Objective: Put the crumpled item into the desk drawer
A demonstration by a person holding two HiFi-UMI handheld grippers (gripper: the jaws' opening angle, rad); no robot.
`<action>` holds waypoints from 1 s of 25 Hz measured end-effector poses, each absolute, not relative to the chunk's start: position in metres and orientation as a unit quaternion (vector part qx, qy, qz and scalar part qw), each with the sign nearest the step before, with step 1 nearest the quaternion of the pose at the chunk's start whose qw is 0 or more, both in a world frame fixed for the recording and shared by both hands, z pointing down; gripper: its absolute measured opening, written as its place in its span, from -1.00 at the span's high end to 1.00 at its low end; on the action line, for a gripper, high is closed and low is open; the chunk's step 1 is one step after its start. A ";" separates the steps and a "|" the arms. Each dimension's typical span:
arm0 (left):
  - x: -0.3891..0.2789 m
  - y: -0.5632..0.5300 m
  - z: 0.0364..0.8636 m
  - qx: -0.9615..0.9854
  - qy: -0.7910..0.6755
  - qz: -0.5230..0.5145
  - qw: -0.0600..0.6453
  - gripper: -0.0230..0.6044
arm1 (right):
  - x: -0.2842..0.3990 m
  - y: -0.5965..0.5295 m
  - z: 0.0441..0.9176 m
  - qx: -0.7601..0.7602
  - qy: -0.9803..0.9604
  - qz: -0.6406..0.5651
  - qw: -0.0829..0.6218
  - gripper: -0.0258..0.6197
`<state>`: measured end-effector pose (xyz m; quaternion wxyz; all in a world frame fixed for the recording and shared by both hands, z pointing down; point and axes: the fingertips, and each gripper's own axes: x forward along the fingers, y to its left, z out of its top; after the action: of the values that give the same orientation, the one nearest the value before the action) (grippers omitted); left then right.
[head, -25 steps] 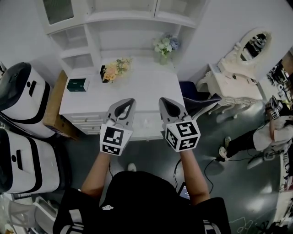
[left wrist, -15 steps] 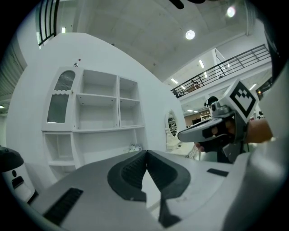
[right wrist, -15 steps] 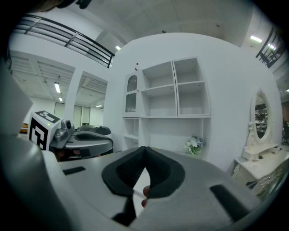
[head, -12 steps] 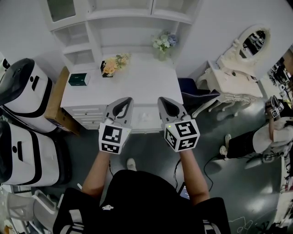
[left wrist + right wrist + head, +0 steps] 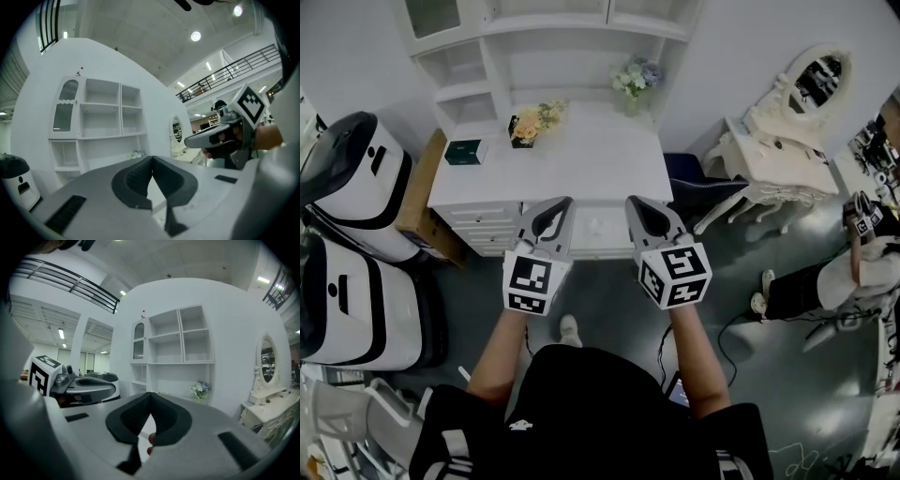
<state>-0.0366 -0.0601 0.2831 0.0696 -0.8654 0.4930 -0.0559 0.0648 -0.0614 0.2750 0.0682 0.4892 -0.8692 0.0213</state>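
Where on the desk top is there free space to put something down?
The middle and right of the desk are bare, between the orange flowers, the vase and the front edge. It is most crowded at the back left, where the green box stands beside those flowers.

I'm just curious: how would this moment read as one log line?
left gripper: jaws shut, empty | right gripper: jaws shut, empty | both held before white desk

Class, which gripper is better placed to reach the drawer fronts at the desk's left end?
Left, probably. The left gripper is nearer the drawer fronts of the desk, while the right gripper would have to cross in front of it. Both grippers are shut and empty.
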 end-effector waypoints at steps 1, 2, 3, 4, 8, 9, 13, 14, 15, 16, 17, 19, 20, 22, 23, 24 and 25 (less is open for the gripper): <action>-0.036 -0.056 0.281 -0.865 0.494 -0.055 0.071 0.90 | 0.066 -0.058 0.274 0.489 -0.870 0.020 0.067 0.93; -0.035 -0.052 0.280 -0.864 0.495 -0.054 0.073 0.91 | 0.067 -0.054 0.273 0.488 -0.870 0.019 0.067 0.93; -0.035 -0.047 0.279 -0.864 0.496 -0.053 0.075 0.91 | 0.067 -0.050 0.273 0.488 -0.870 0.018 0.067 0.93; -0.034 -0.043 0.278 -0.863 0.496 -0.053 0.076 0.91 | 0.068 -0.046 0.273 0.487 -0.871 0.017 0.066 0.93; -0.033 -0.026 0.277 -0.862 0.499 -0.052 0.079 0.91 | 0.070 -0.031 0.271 0.485 -0.872 0.014 0.062 0.93; -0.032 -0.022 0.276 -0.861 0.500 -0.051 0.080 0.91 | 0.070 -0.027 0.270 0.484 -0.873 0.012 0.061 0.93; -0.030 -0.008 0.275 -0.860 0.502 -0.051 0.080 0.91 | 0.071 -0.014 0.268 0.481 -0.874 0.011 0.059 0.93; -0.031 -0.006 0.275 -0.860 0.502 -0.051 0.079 0.90 | 0.071 -0.011 0.268 0.481 -0.875 0.011 0.059 0.93; -0.031 -0.002 0.276 -0.860 0.502 -0.051 0.077 0.91 | 0.071 -0.007 0.268 0.481 -0.875 0.012 0.059 0.93; -0.031 0.001 0.276 -0.860 0.502 -0.051 0.076 0.91 | 0.071 -0.003 0.268 0.480 -0.875 0.011 0.059 0.93; -0.031 0.004 0.277 -0.860 0.502 -0.051 0.076 0.91 | 0.071 0.000 0.268 0.480 -0.875 0.011 0.059 0.93; -0.028 0.011 0.277 -0.860 0.501 -0.051 0.078 0.91 | 0.074 0.007 0.269 0.480 -0.875 0.011 0.059 0.93; -0.026 0.014 0.277 -0.861 0.501 -0.052 0.078 0.90 | 0.076 0.010 0.269 0.481 -0.875 0.012 0.059 0.93; -0.024 0.020 0.278 -0.862 0.499 -0.052 0.077 0.91 | 0.080 0.015 0.272 0.483 -0.874 0.015 0.059 0.93; -0.023 0.024 0.279 -0.862 0.499 -0.052 0.077 0.90 | 0.081 0.017 0.273 0.484 -0.873 0.016 0.059 0.93; -0.022 0.027 0.280 -0.862 0.499 -0.053 0.077 0.91 | 0.082 0.020 0.273 0.484 -0.873 0.016 0.058 0.93; -0.022 0.030 0.282 -0.862 0.499 -0.054 0.077 0.91 | 0.083 0.022 0.274 0.485 -0.873 0.016 0.058 0.93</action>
<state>-0.0217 0.0302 0.2818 0.0772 -0.8617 0.4986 -0.0538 0.0834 0.0223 0.2742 0.0580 0.4847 -0.8726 0.0160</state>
